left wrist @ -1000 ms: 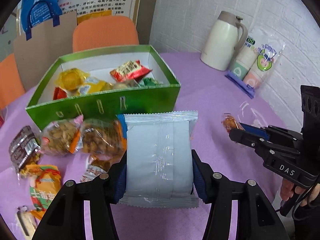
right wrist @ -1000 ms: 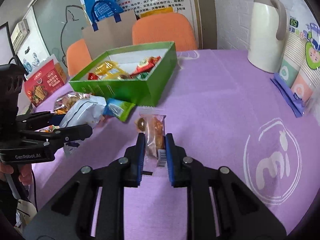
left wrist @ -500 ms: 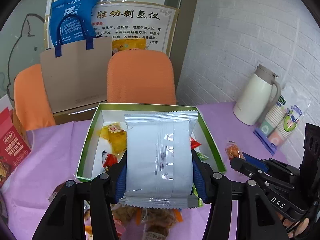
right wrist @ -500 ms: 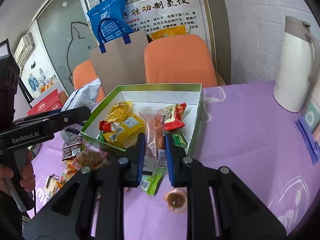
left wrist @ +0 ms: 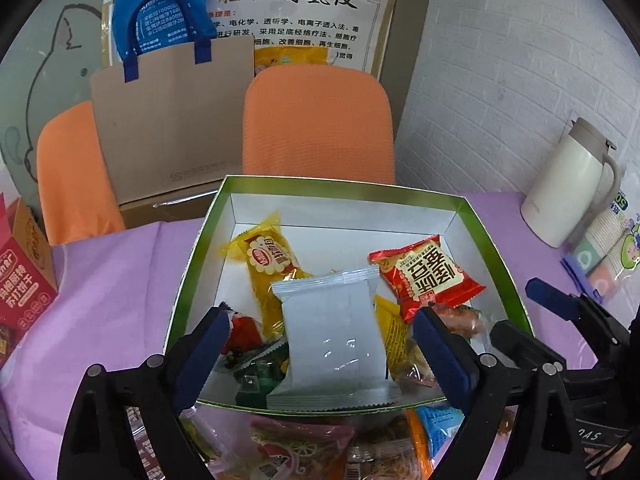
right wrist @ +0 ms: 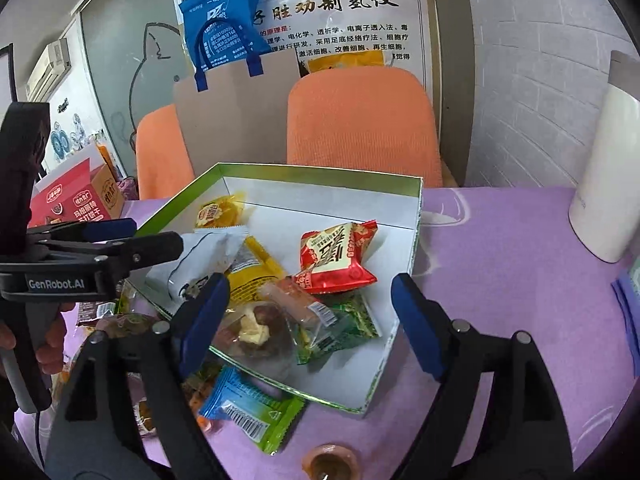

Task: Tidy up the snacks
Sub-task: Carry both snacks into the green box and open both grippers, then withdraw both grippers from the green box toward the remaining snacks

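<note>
Both grippers, left gripper (left wrist: 320, 344) and right gripper (right wrist: 310, 324), now gape empty since releasing the white packet (left wrist: 334, 340) and sausage snack (right wrist: 294, 300) into the green box (left wrist: 486, 248), so I'd lift straight clear before fetching the blue-green packet (right wrist: 252, 412).

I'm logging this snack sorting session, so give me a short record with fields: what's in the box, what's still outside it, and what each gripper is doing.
container: green box, open, on the purple table
in box: white packet, red packet, yellow packet, small green packet
outside box: blue and green packet at the near edge
left gripper: jaws open, over the box, holding nothing
right gripper: jaws open, over the box, holding nothing
nearby: white jug, orange chair
</note>
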Demonstrator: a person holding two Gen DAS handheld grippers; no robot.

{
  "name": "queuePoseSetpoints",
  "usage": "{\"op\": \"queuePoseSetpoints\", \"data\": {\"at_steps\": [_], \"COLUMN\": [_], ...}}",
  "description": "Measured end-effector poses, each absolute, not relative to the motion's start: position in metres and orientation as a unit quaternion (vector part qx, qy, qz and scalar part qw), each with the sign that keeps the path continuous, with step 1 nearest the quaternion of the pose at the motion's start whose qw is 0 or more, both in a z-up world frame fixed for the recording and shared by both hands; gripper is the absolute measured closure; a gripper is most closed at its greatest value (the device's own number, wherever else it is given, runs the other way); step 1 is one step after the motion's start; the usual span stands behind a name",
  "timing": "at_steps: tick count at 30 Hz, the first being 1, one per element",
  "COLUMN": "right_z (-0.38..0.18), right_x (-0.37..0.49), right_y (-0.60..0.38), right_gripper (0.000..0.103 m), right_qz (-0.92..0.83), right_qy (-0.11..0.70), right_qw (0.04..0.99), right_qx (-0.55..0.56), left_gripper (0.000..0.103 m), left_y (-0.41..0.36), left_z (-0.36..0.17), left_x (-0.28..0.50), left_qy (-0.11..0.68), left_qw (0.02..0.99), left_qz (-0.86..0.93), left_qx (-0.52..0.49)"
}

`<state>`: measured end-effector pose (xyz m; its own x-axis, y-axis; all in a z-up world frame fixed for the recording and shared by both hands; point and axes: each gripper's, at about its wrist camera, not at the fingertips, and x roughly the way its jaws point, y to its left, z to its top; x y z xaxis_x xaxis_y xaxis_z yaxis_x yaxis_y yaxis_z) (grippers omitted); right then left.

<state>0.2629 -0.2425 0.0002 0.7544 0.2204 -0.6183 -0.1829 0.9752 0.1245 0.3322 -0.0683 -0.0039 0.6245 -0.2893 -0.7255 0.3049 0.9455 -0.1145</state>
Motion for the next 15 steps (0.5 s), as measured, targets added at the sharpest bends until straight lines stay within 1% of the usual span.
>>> {"op": "queuePoseSetpoints", "data": {"at_steps": [4,8,15], "right_z": [0.004,0.022,0.062], "right_x": [0.255,0.235,0.171], "right_y": [-0.255,-0.259,-0.249], "right_gripper": [0.019,0.018,0.009], "right_qz": [0.095,0.096,0.108], "right_qy": [0.347,0.346,0.299], "right_qw": [0.931,0.930,0.944], "right_qx": [0.054,0.078,0.087], "left_gripper": [0.008,0.008,0.008], "left_y": [-0.062,-0.058,-0.028], "left_z": [0.000,0.019,0.055], "left_x": [0.324,0.301,0.235], "left_qy": [0.403,0.385,0.355], "left_qw": [0.899,0.906,0.913], "left_qz": [-0.170,-0.177,-0.200], "left_qx": [0.000,0.006,-0.010]}}
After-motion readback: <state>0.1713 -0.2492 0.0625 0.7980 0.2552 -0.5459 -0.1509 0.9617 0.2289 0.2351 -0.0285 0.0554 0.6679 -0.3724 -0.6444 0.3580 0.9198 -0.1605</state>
